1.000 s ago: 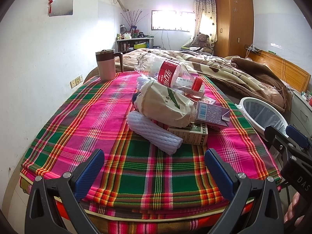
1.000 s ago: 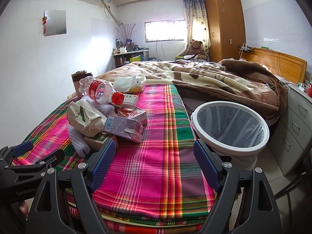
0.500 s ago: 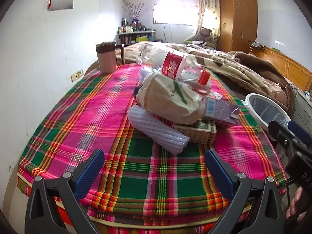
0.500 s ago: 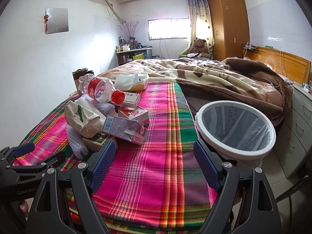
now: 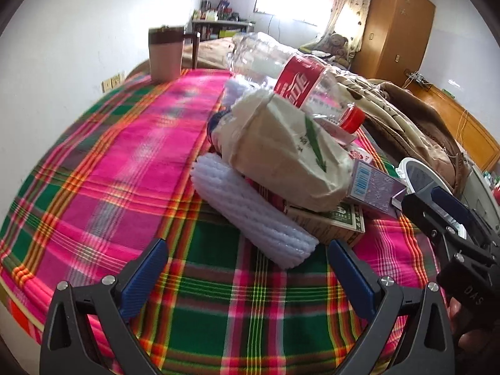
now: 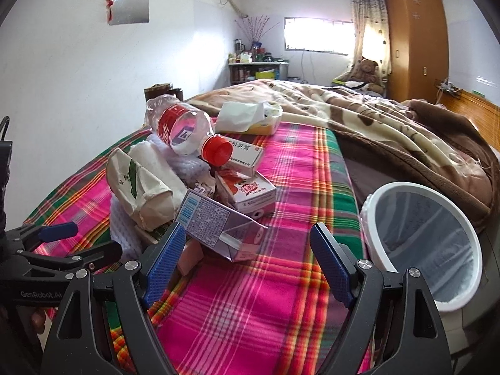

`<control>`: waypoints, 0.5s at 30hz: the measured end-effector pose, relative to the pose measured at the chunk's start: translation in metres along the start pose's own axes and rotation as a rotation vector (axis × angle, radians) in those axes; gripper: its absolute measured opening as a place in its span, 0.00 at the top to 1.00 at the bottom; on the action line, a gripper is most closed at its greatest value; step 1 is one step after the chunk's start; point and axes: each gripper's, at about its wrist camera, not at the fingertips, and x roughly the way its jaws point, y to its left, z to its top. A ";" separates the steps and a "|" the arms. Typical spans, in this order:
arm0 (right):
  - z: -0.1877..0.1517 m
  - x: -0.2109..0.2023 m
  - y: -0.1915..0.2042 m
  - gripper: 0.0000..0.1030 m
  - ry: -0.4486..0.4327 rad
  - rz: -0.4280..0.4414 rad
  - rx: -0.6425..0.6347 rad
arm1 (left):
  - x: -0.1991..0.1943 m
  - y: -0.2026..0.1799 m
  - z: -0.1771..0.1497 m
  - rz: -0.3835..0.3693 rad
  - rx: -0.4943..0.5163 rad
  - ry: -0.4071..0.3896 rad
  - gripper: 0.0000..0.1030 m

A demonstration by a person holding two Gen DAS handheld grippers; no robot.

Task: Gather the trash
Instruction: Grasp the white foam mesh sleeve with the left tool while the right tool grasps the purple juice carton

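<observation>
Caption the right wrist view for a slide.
Open right gripper nears purple carton in trash pile; bin beside bed.

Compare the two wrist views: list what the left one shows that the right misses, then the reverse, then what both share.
Only the left wrist view shows the pink cup in full.

Only the right wrist view shows the tissue box and the whole bin.

Both show the red-capped bottle, the paper bag, the purple carton, the plaid cloth, and the open left hand-held gripper and right hand-held gripper.
</observation>
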 end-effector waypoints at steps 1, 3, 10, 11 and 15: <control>0.002 0.002 0.002 0.19 0.003 0.018 -0.017 | 0.001 0.001 0.000 -0.010 -0.007 -0.005 0.00; 0.003 0.006 0.004 0.19 0.014 0.035 -0.044 | 0.005 0.002 0.003 -0.012 -0.012 0.004 0.00; 0.003 0.019 0.007 0.19 0.076 0.067 -0.095 | 0.022 0.011 0.004 -0.042 -0.055 0.079 0.05; 0.003 0.020 0.006 0.19 0.082 0.071 -0.094 | 0.024 0.013 0.004 -0.037 -0.055 0.085 0.06; 0.005 0.030 0.005 0.19 0.107 0.092 -0.086 | 0.023 0.021 0.007 -0.036 -0.061 0.088 0.13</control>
